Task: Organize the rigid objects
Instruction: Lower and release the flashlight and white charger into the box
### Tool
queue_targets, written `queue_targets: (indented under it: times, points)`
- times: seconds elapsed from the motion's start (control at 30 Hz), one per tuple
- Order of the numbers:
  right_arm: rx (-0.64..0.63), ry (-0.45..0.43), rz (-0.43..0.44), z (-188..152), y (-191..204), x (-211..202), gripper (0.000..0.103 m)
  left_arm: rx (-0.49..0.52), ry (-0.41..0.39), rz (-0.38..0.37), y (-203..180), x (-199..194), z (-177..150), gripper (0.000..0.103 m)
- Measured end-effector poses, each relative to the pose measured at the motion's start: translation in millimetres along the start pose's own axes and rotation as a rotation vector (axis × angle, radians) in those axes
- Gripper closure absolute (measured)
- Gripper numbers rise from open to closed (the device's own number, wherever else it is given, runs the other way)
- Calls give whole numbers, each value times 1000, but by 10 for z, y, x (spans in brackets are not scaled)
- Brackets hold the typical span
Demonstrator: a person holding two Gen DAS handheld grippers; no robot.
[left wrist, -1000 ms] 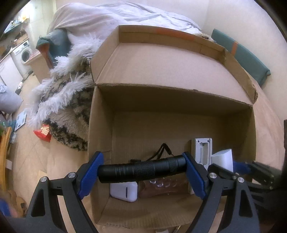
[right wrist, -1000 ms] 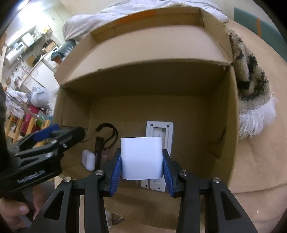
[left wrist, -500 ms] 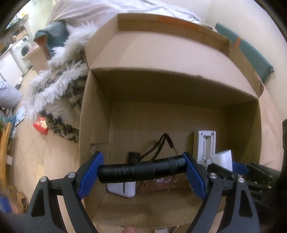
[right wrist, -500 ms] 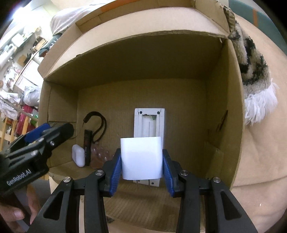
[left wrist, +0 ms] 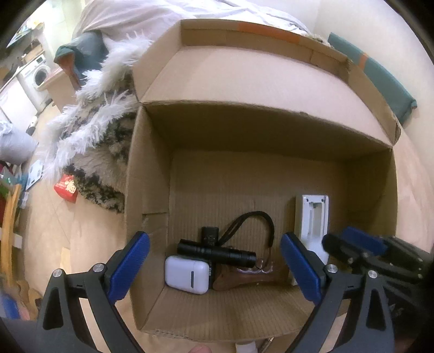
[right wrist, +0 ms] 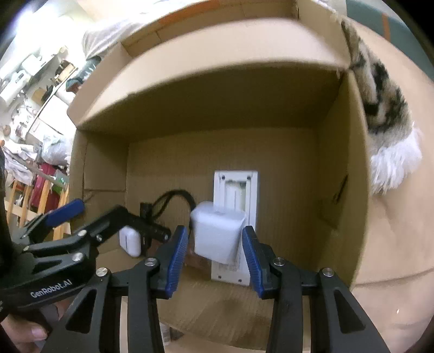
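Observation:
An open cardboard box (left wrist: 152, 173) lies below both grippers. My left gripper (left wrist: 214, 268) is open and empty above the box. The black flashlight (left wrist: 215, 251) lies in the box across a white earbud case (left wrist: 187, 274) and a black strapped device (left wrist: 210, 235). My right gripper (right wrist: 215, 258) is open; the white block (right wrist: 217, 233) is blurred and free between its fingers, over a white flat device (right wrist: 234, 190). That device also shows in the left wrist view (left wrist: 312, 217). The left gripper shows in the right wrist view (right wrist: 81, 236).
A fluffy white and black rug (left wrist: 89, 130) lies left of the box and also shows in the right wrist view (right wrist: 385, 108). A red packet (left wrist: 66, 187) lies on the floor. A bed (left wrist: 141, 19) is behind the box. A brown object (left wrist: 244, 279) lies in the box.
Both grippers have opened. The flashlight has dropped from the left gripper into the box. The white block has left the right gripper's fingers and is falling.

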State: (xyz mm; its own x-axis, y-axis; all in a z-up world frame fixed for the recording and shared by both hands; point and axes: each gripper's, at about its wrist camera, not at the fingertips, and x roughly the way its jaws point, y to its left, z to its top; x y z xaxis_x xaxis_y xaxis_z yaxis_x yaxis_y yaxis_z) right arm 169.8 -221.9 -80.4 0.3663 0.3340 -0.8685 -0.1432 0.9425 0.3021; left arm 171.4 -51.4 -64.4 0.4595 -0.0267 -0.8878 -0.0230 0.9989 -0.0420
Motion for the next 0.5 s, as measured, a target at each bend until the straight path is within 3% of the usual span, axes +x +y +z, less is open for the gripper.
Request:
queue_targets:
  times: [0.1,0.23,0.5]
  points:
    - [17,-50,-11,59,-64,-98,42,-34,1,-27,74,-23,30,6]
    - [48,-73,38,95,-99,-157,29,-34,7,-21,65,-31,36,6]
    - [35,-60,8,88,-90,-164,27,-12,14,4,23,13,-1,6]
